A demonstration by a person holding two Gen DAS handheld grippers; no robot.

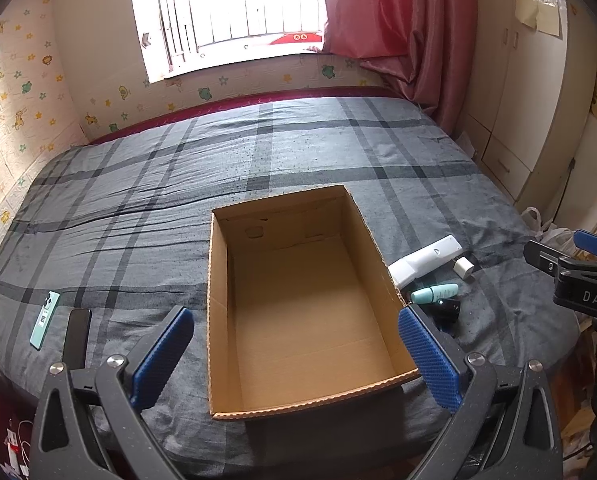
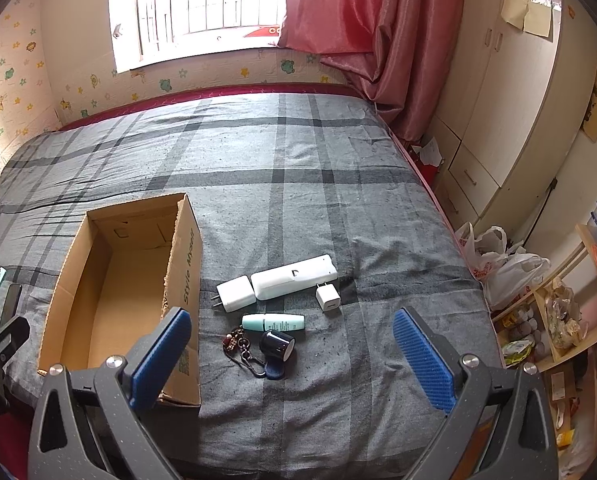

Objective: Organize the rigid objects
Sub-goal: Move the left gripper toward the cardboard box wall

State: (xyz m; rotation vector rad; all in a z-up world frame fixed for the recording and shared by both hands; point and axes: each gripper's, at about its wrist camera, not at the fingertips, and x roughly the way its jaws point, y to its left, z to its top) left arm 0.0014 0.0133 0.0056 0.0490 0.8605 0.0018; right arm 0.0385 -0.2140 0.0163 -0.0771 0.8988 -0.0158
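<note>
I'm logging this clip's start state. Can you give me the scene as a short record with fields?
surface: bed with grey plaid cover
box: open, empty
right of box: remote, big charger, small charger, mint tube, dark cup, keychain
left of box: two phones
left gripper: open, over box
right gripper: open, over small items

Matt cardboard box [image 1: 298, 300] on woven cloth bedsheet [image 1: 138, 200].
</note>
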